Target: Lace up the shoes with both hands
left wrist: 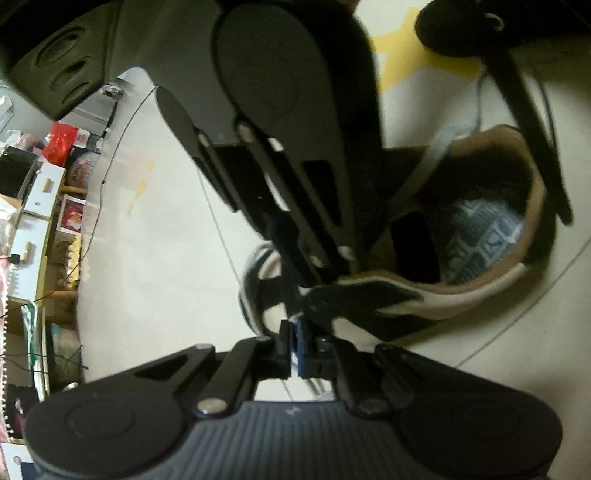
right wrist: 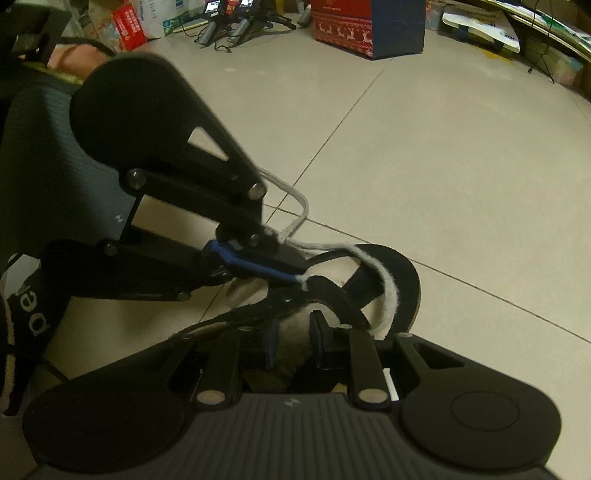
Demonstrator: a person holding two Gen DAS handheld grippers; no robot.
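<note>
**Cluttered room used as a recording space**

A pale tiled floor point(right wrist: 443, 166) runs to walls lined with boxes point(right wrist: 127, 24), a red gift bag point(right wrist: 369, 26) and small tripods point(right wrist: 236, 26). Shelves point(left wrist: 40, 206) hold packages; cables point(left wrist: 110, 147) trail across.

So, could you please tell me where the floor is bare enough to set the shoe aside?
The tiled floor is bare beyond the shoe, up to the red and blue box and the clutter along the wall. Around the shoe it is crowded: both tools, left and right, and the white lace.
</note>
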